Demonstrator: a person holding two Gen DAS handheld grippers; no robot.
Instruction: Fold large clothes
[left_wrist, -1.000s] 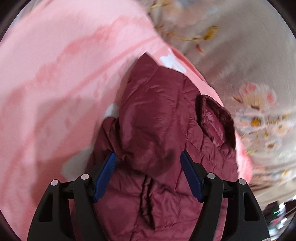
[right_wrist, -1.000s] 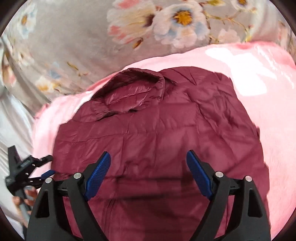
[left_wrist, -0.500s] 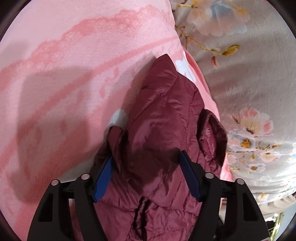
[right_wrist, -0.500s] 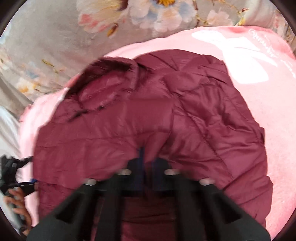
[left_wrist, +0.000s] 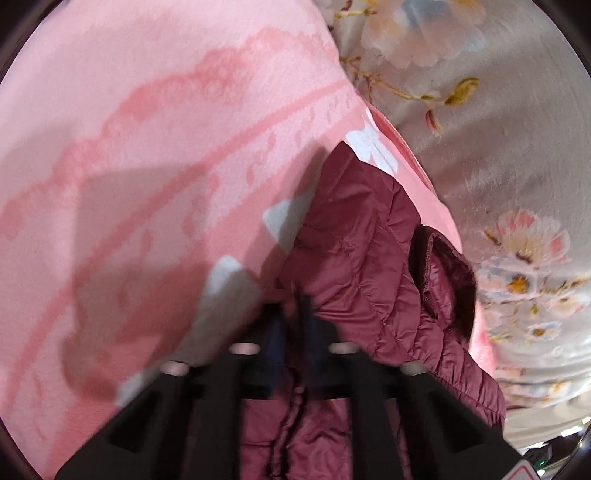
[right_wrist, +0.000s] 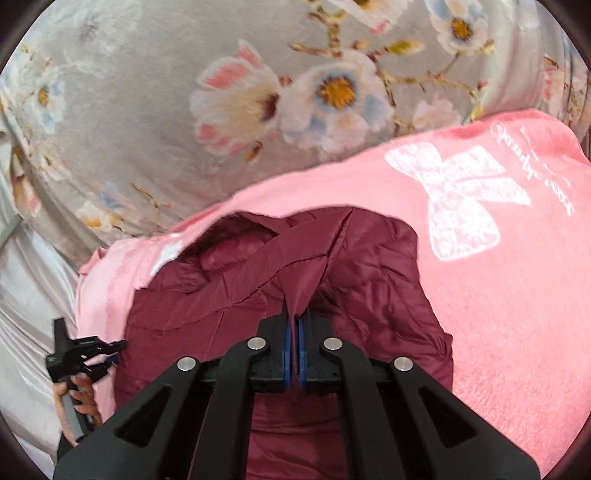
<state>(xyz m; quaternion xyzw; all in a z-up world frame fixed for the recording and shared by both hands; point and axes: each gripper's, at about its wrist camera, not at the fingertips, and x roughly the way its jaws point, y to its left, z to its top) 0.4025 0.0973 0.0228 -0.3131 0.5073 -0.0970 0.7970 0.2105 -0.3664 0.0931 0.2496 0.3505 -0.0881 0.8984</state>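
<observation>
A maroon quilted puffer jacket (left_wrist: 369, 280) lies on a pink blanket (left_wrist: 155, 155), its collar toward the floral sheet. My left gripper (left_wrist: 293, 317) is shut on the jacket's edge; the view is blurred. In the right wrist view the jacket (right_wrist: 369, 295) lies on the blanket (right_wrist: 498, 295), and my right gripper (right_wrist: 294, 325) is shut on a pinched ridge of its fabric, which lifts up between the blue pads. My left gripper (right_wrist: 107, 354) shows at the jacket's left edge, held in a hand.
A grey floral bed sheet (right_wrist: 221, 92) surrounds the pink blanket, which bears a white bow print (right_wrist: 458, 199). The sheet also shows in the left wrist view (left_wrist: 498, 147). Pale bedding (right_wrist: 29, 295) lies at far left.
Both grippers went from open above the jacket to shut on its fabric. The right closed first and has lifted a fold; the left closed in the last half second.
</observation>
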